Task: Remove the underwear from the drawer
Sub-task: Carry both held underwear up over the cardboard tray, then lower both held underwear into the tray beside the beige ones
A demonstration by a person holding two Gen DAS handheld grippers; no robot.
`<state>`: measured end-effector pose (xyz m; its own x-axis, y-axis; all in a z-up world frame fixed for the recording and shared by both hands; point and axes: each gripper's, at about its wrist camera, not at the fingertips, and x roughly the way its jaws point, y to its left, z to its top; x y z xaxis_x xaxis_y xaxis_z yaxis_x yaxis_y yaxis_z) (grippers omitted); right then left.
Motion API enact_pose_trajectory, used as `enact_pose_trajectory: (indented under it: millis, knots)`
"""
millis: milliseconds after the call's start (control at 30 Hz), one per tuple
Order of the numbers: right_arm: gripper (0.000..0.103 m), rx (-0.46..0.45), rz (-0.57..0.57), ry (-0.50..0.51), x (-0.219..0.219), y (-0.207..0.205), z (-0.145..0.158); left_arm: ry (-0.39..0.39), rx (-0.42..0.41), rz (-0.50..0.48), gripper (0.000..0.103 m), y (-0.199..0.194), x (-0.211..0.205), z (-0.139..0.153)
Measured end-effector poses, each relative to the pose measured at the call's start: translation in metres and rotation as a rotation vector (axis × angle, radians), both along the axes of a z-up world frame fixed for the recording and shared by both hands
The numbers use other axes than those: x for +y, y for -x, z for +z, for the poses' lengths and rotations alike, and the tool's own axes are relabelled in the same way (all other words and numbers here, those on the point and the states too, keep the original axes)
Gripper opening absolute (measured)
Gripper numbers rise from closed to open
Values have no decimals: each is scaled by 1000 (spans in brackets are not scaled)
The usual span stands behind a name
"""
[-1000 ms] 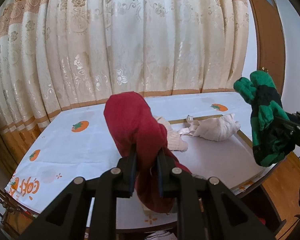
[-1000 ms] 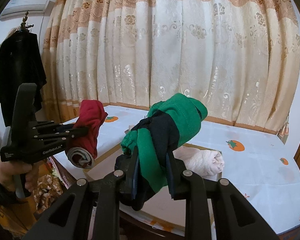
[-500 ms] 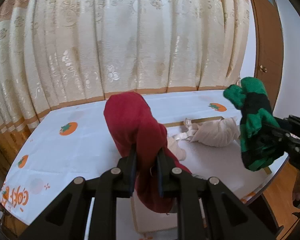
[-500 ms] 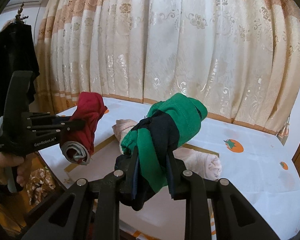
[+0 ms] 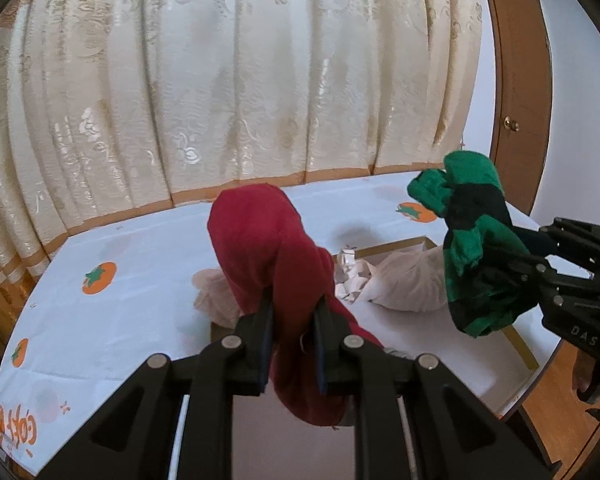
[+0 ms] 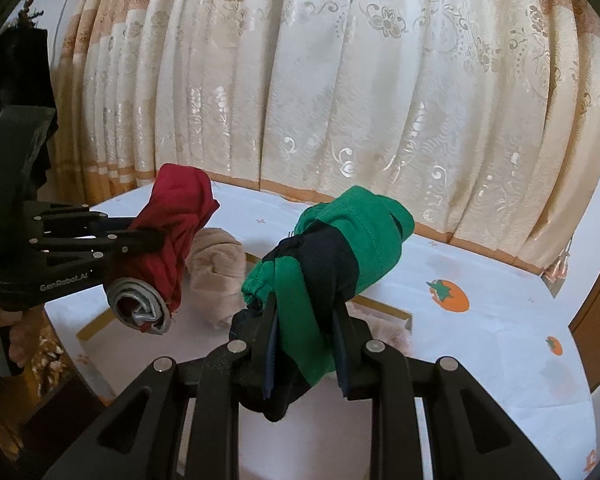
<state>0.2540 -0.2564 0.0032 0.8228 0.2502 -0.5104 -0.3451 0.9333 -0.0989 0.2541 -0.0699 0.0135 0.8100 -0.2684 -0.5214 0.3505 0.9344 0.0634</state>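
The left tool (image 5: 292, 312) is clamped on a rolled red underwear (image 5: 268, 248), held above the near edge of the tabletop (image 5: 100, 320). The right tool (image 6: 306, 320) grips a rolled green-and-navy underwear (image 6: 332, 248), likewise lifted clear of the surface, toward the tabletop's right edge. Two cream rolled garments (image 5: 404, 284) lie on the white cloth with orange fruit prints, between the two raised bundles and a little farther from the near edge. A pale patterned curtain (image 6: 340, 100) hangs along the far edge. A hand (image 6: 4, 320) holds the left tool's grip.
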Motion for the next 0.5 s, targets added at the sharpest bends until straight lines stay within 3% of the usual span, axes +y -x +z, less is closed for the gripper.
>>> enact_pose_trajectory:
  millis: [500]
  knots:
    - [25, 77, 0, 45, 0, -49, -15, -5, 110, -47, 15, -44, -31, -17]
